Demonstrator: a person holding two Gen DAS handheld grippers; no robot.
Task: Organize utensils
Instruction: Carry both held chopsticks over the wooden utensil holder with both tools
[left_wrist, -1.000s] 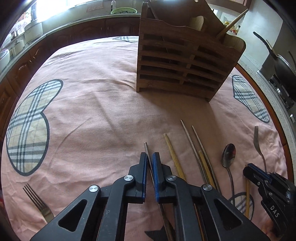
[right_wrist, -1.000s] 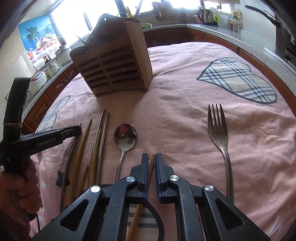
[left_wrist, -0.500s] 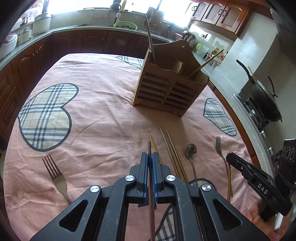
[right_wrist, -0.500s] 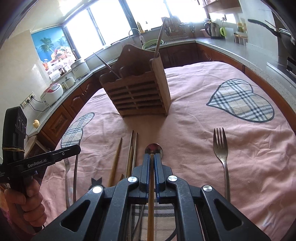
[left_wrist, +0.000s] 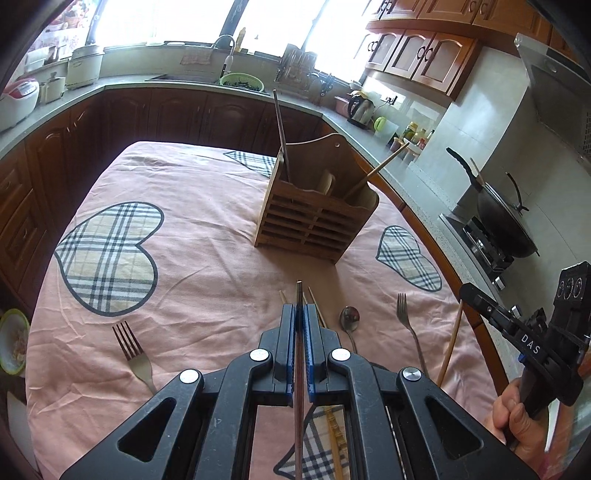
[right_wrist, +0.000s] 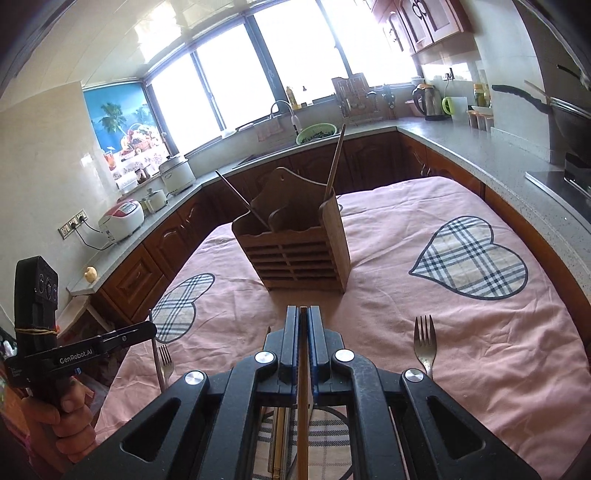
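I had my left gripper (left_wrist: 299, 321) clamped on a dark chopstick (left_wrist: 299, 373) and my right gripper (right_wrist: 303, 325) on a pale wooden chopstick (right_wrist: 303, 406), both raised in front of the wooden holder (left_wrist: 317, 225). I judged them light, stiff, slick and prone to swivel when pinched near one end. Above the holder's open top there was room, though sticks already leaned inside

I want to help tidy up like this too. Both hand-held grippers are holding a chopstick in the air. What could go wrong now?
The left hand-held gripper pinches a thin dark chopstick, so it might swivel or slip. The right hand-held gripper carries a light wooden chopstick the same way. The wooden holder has narrow compartments with sticks already leaning out, so a tip could miss or bump them.
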